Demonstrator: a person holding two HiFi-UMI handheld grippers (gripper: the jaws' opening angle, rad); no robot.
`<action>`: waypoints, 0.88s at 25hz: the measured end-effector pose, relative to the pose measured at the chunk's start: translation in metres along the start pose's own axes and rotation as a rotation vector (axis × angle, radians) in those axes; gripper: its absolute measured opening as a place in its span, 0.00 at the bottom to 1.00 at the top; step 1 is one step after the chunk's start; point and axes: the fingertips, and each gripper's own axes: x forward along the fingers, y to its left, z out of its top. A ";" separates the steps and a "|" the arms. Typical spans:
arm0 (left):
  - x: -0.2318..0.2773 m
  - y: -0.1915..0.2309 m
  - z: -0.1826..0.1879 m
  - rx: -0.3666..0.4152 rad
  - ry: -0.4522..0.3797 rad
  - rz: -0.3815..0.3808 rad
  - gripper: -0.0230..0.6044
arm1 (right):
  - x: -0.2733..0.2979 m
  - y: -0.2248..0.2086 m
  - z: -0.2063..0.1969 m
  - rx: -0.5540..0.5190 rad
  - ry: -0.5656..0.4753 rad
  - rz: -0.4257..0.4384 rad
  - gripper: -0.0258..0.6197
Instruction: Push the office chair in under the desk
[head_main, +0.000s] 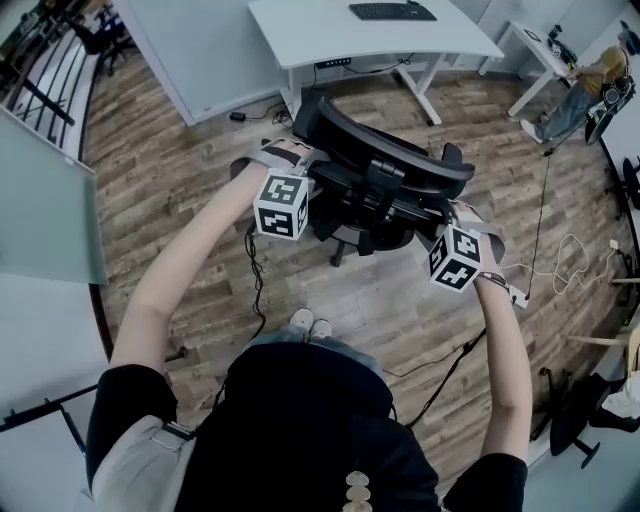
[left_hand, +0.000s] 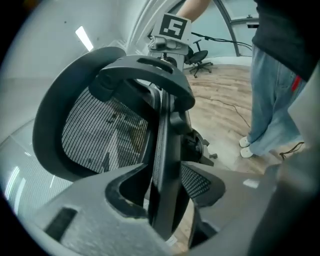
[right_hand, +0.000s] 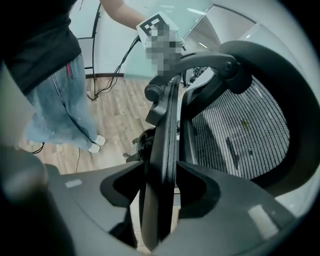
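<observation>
A black mesh office chair (head_main: 392, 172) stands on the wood floor, a little out from the white desk (head_main: 370, 38), with its backrest toward me. My left gripper (head_main: 303, 160) is at the backrest's left edge and my right gripper (head_main: 452, 208) at its right edge. In the left gripper view the backrest rim (left_hand: 166, 125) runs between the jaws of the left gripper (left_hand: 167, 175), and both jaw tips lie against it. In the right gripper view the rim (right_hand: 167, 130) passes between the jaws of the right gripper (right_hand: 162, 175), which straddle it at full width.
A keyboard (head_main: 392, 11) lies on the desk. Cables (head_main: 258, 270) trail over the floor beside the chair's base. A second white table (head_main: 530, 45) and another person (head_main: 590, 85) are at the far right. A glass partition (head_main: 45, 200) lines the left.
</observation>
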 end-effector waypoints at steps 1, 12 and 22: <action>0.003 0.002 0.000 0.005 0.002 0.000 0.37 | 0.005 0.000 0.000 -0.005 0.007 0.010 0.35; 0.010 -0.005 0.000 0.044 -0.008 -0.071 0.30 | 0.030 0.000 -0.005 -0.037 0.039 0.015 0.22; 0.014 -0.009 -0.002 0.056 0.033 -0.138 0.27 | 0.032 -0.001 -0.005 -0.077 0.041 -0.004 0.18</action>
